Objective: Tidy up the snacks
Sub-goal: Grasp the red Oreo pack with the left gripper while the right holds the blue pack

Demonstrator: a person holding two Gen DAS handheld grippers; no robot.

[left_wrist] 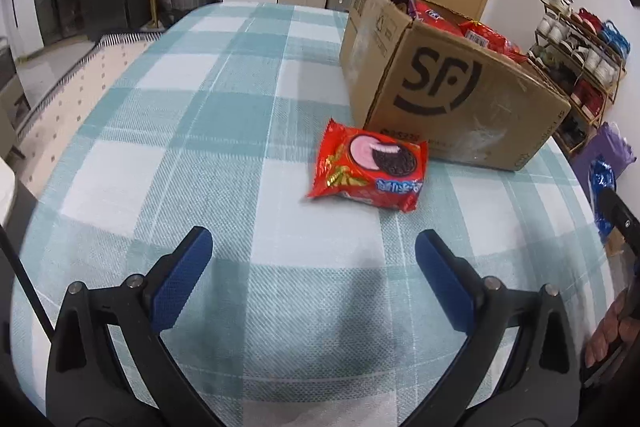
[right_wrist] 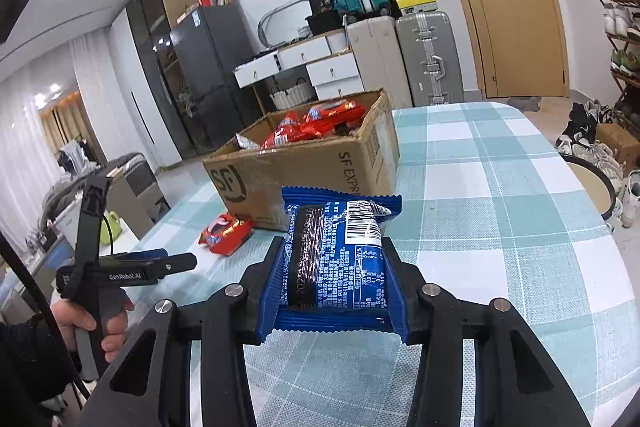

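While the right gripper (right_wrist: 326, 267) clamps a blue pack (right_wrist: 340, 247), the left gripper (left_wrist: 314, 255), spread wide, faces the red pack (left_wrist: 368, 167) just ahead, slightly right, near the box (left_wrist: 452, 87).

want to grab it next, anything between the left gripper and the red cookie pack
Nothing visible does. The left gripper is open, with only bare checked tablecloth before the red cookie pack, which lies just in front of the cardboard box.

White walls, wooden door (right_wrist: 516, 3), stacked suitcases (right_wrist: 428, 55) — dark fridge (right_wrist: 204, 67) beside.
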